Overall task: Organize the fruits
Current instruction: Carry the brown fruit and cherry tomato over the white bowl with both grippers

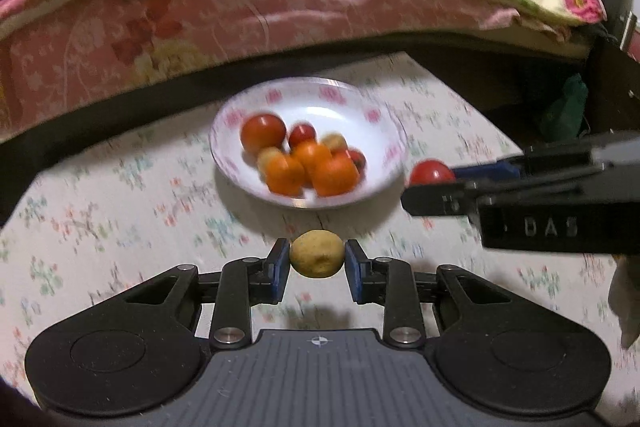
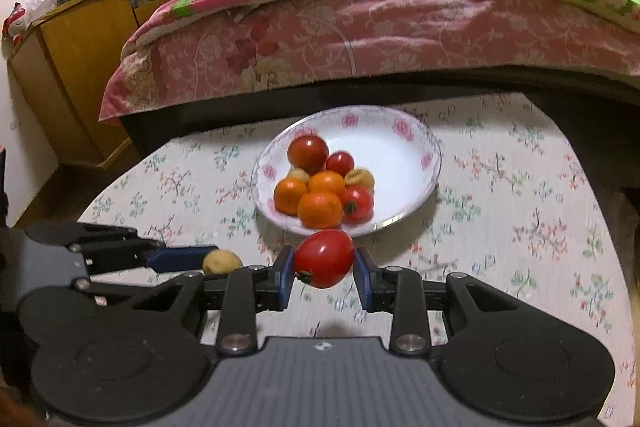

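Left claw (image 1: pixel 317 261), at the near left of the desk (image 2: pixel 520 195), is closed on a small yellowish fruit (image 1: pixel 317 253), its blue pads pressing both sides and the fruit held clear of the flowered cloth. Right claw (image 2: pixel 325 269), just beside it, grips a red tomato (image 2: pixel 324 258) in the same manner, the stem end turned toward the left pad. Directly beyond both claws stands the white floral-rimmed bowl (image 2: pixel 404 147), which already holds a pile of fruit (image 2: pixel 322 183): two tomatoes at the back, three oranges in front, a third tomato at the right of the pile, and pale yellowish fruits tucked between. The pile sits on the bowl's left and near side; the right half is bare. Behind the desk runs a bed (image 2: pixel 380 39) with pink flowered covers. Judged from this layout, the step in hand is carrying two more fruits to the bowl. Next, each claw would need to travel forward over the near rim, descend over the bare part, and release low so that neither fruit rolls or knocks the heap.
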`<act>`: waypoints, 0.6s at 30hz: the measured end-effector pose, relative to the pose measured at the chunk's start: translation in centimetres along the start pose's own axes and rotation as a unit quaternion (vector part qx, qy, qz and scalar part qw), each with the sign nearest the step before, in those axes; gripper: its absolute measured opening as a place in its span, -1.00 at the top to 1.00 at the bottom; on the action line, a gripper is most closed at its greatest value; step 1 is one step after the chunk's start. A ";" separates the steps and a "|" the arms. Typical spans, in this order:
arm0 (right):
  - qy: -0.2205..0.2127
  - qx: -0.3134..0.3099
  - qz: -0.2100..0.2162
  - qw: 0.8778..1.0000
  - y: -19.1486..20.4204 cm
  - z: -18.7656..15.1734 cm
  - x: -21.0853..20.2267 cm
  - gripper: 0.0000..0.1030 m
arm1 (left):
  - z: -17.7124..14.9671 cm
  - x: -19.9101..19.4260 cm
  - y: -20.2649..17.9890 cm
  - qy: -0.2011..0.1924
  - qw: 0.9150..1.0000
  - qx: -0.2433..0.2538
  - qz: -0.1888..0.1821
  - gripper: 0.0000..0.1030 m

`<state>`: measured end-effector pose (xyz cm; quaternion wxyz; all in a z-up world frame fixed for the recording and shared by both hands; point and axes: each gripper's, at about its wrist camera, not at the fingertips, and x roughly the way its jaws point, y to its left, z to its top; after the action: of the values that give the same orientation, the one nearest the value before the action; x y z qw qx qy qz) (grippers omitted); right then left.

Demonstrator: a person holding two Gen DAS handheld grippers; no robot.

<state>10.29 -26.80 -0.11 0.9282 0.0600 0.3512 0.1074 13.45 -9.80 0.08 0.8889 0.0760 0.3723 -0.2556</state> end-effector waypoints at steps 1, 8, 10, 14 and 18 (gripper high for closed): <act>-0.001 0.001 0.000 1.000 -0.1 0.3 0.2 0.41 | 0.6 0.2 0.1 -0.004 1.000 -0.002 0.000 0.28; -0.007 0.018 -0.005 1.000 -1.9 2.5 2.1 0.41 | 4.3 2.4 -0.1 -0.026 1.000 0.008 0.000 0.29; -0.010 0.023 -0.010 1.000 -2.5 3.2 2.8 0.41 | 5.2 3.3 -0.1 -0.029 1.000 0.012 0.002 0.28; -0.017 0.037 -0.009 0.999 -3.7 4.8 4.0 0.41 | 6.8 4.8 0.5 -0.032 0.999 0.012 0.005 0.28; -0.020 0.039 -0.010 0.999 -4.4 5.7 5.2 0.41 | 7.8 6.1 1.1 -0.032 0.999 0.017 0.008 0.28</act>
<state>18.56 -29.97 0.00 0.9329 0.0948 0.3375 0.0827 22.51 -13.85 1.27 0.9009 0.0866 0.3389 -0.2569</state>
